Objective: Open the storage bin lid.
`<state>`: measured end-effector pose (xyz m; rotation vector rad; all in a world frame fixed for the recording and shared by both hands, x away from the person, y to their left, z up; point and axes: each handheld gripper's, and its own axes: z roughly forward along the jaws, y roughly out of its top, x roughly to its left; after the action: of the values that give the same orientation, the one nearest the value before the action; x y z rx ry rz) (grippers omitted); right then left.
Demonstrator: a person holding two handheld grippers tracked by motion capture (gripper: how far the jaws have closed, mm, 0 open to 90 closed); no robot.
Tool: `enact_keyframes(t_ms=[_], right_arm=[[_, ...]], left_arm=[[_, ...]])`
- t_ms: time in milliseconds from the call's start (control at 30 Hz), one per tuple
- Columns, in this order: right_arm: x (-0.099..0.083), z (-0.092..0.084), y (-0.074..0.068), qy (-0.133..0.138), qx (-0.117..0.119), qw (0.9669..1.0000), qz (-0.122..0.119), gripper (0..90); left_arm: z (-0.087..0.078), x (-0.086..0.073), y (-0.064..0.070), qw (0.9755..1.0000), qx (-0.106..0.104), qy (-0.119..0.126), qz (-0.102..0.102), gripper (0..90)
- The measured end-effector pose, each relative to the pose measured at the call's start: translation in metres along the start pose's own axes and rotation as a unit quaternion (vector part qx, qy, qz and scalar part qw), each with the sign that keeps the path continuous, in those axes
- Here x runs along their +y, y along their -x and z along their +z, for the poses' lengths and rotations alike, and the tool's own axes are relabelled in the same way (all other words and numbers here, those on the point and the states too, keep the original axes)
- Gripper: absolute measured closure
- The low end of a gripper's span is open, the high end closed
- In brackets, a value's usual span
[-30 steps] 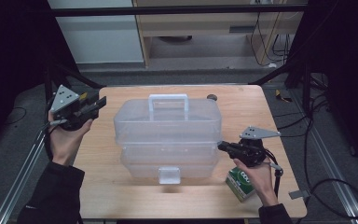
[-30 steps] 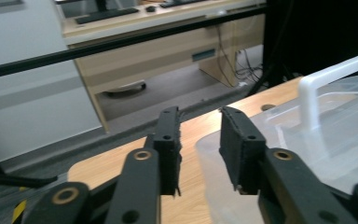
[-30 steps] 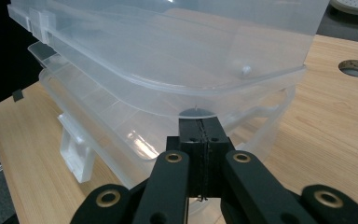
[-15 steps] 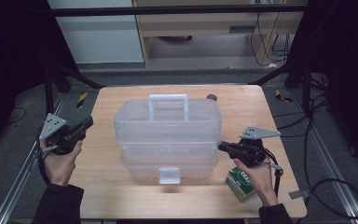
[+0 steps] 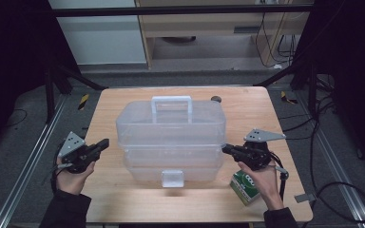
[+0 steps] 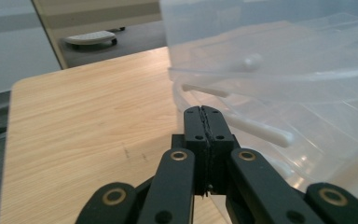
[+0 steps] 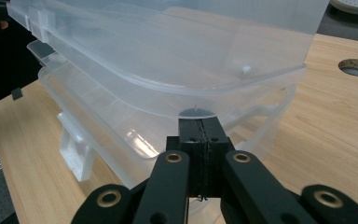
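My left tongs (image 5: 105, 142): jaws pressed together on nothing, pointing at the box's left side, near it but apart.
Clear plastic box (image 5: 171, 137): stacked tiers with a handle on top, centred on the wooden table (image 5: 109, 107), between my tongs, probably so I can work both sides together.
My right tongs (image 5: 225, 148): shut and empty, tips at the lid rim on the box's right end; whether they touch I cannot tell.
Green carton (image 5: 245, 186): under my right hand.

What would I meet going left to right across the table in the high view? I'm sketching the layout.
Left gripper → clear plastic box → right gripper → green carton.
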<state>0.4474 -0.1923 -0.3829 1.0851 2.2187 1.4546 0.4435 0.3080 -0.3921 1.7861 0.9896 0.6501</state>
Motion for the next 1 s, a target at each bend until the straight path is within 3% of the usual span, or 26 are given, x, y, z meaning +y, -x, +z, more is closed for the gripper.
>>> enact_keyframes(t_ms=[300,433,1000], right_arm=[[0.0,0.0,0.001,0.002,0.002,1.0,0.001,90.0],[0.0,0.0,0.0,0.002,0.0,1.0,0.0,90.0],[0.012,0.003,0.005,0.012,0.001,0.9999,-0.001,90.0]], left_arm=[[0.006,0.002,0.015,0.9983,-0.045,-0.016,0.032,89.7],[0.006,0.006,0.02,0.9975,-0.065,-0.003,0.027,89.6],[0.008,0.016,0.019,0.9983,-0.052,0.014,0.021,89.6]])
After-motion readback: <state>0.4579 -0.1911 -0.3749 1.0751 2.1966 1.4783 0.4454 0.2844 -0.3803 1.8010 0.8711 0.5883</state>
